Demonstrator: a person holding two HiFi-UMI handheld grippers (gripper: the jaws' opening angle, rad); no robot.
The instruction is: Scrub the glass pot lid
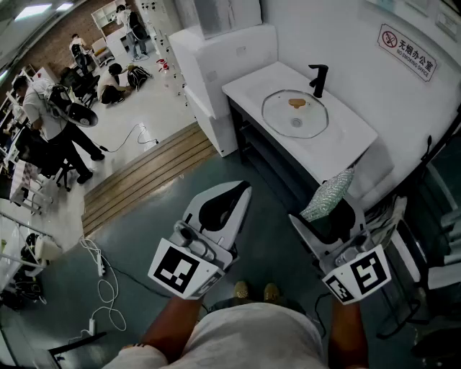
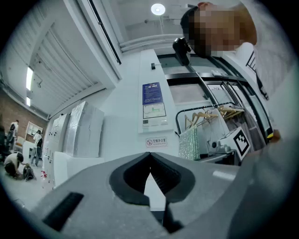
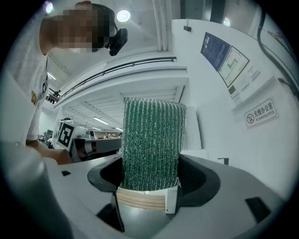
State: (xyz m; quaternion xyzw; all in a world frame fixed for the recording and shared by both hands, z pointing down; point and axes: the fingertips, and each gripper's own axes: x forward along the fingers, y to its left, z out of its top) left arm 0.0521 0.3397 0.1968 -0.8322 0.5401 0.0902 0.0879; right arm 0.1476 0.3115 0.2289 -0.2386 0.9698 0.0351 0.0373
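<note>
Right claw (image 3: 151, 177) clamps the green sponge (image 3: 152, 135) upright.

You can read one sign only: the white rectangular no-smoking sign (image 1: 407, 42) on the white wall (image 1: 338, 36) says "无烟办公室" beside a red crossed circle. The blue-topped paper poster (image 2: 153, 105) carries print too small for you to read.

Bright, even indoor light throughout. Flare from round white ceiling lamp (image 2: 158, 9) in left gripper view; another in right gripper view. Near blown out: white countertop (image 1: 346, 133). Shadows soft, faint on grey-green floor (image 1: 144, 245). Strong fisheye bending, black vignette corners in gripper views. In sharp focus, glinting: green glittery scouring pad (image 3: 152, 140).
</note>
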